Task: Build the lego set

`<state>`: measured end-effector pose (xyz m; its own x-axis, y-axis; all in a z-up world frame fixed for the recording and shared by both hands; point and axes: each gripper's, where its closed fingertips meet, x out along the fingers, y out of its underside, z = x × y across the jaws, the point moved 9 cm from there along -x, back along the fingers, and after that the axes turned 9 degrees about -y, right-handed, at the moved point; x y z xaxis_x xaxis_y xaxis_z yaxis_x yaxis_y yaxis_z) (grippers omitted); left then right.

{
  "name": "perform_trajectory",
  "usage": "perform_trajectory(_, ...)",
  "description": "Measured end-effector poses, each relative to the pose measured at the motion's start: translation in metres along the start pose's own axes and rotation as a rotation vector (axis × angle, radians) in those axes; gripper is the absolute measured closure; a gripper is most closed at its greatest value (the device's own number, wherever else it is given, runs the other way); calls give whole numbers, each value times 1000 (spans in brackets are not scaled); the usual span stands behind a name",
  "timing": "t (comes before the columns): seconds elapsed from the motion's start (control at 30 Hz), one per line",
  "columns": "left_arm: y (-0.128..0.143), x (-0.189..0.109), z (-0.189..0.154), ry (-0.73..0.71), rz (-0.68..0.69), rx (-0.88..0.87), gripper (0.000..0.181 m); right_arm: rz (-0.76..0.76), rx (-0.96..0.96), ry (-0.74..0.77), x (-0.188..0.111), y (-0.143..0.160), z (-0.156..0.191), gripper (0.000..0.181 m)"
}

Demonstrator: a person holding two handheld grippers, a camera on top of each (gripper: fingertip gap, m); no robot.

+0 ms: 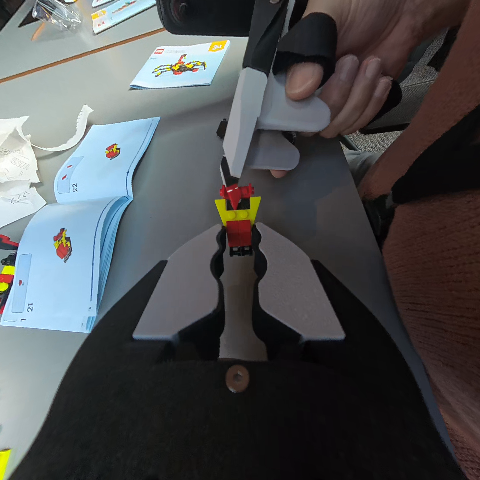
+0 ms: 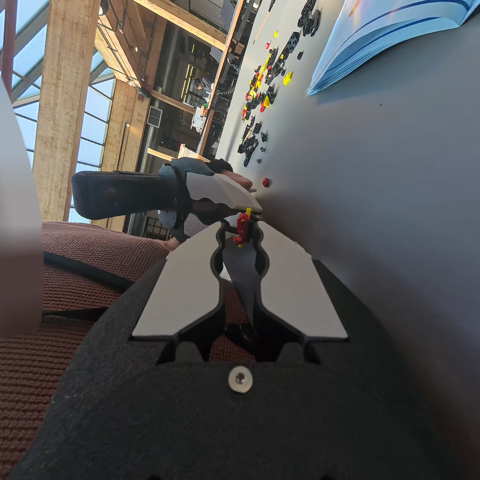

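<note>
A small red and yellow lego assembly [image 1: 237,231] with black clips at its near end is held just above the grey table [image 1: 298,220]. My left gripper [image 1: 239,227] is shut on its red body. My right gripper [image 1: 231,176] comes down from above, and its tips meet the red pointed piece [image 1: 235,197] at the far end. In the right wrist view the right gripper [image 2: 240,226] has its jaws a little apart on either side of the assembly [image 2: 242,226], which shows edge-on. The left gripper [image 2: 255,214] shows behind it.
An open instruction booklet [image 1: 85,207] lies on the left, with a closed one [image 1: 181,65] farther back. Torn white paper [image 1: 15,155] and a plastic bag [image 1: 54,13] lie at far left. Many loose bricks [image 2: 265,85] are spread beyond, with one red piece [image 2: 265,181] apart. A person's brown sleeve [image 1: 428,285] is by the table's right edge. The tips of both grippers are at nearly the same place.
</note>
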<state>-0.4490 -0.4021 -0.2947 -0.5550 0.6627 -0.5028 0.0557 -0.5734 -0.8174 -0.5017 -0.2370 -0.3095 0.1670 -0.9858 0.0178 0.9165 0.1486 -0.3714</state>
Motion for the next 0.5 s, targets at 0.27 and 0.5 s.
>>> perform_trajectory(0.27, -6, 4, -4, -11, 64, -52, 162, 20, -50, 105, 6, 3, -3, 169)
perform_trajectory(0.5, -9, 4, -5, -28, 75, -60, 162, 2, -30, 90, 5, 2, -2, 168)
